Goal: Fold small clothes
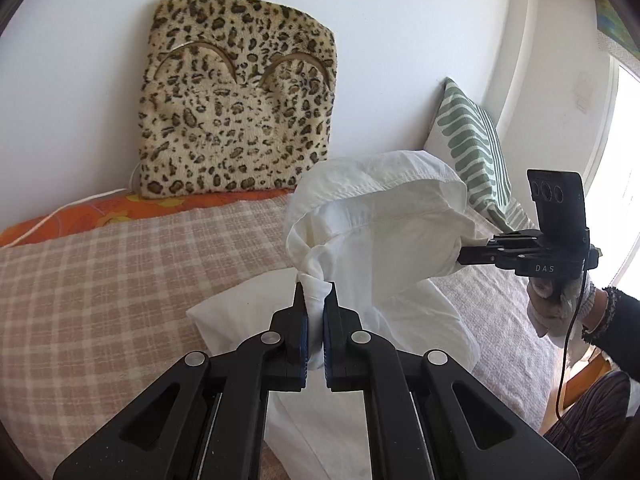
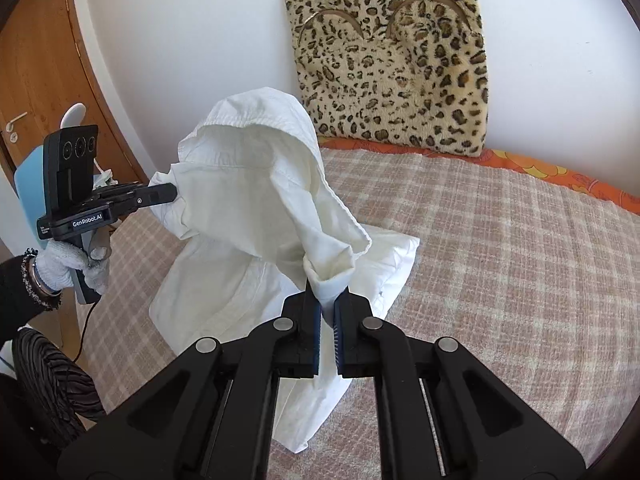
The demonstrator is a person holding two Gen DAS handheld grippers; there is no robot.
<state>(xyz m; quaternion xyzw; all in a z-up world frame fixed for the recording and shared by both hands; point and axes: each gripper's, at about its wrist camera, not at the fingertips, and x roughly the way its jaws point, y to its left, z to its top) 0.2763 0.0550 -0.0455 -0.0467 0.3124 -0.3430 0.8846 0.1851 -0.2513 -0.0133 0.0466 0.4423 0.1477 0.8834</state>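
Left gripper (image 1: 316, 292) and right gripper (image 2: 327, 294) each clamp a bunched corner of the white garment (image 2: 256, 184), lifted above the checked blanket (image 2: 500, 260).

White garment (image 1: 384, 216) lifted (half draped) over bed.

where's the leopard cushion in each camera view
Left wrist: leopard cushion upper left of centre, against the wall.
Right wrist: leopard cushion upper right, against the wall.
Shared landmark: the white garment, below and beside it.

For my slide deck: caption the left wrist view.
Both grippers lift a white garment above a checked bed cover.
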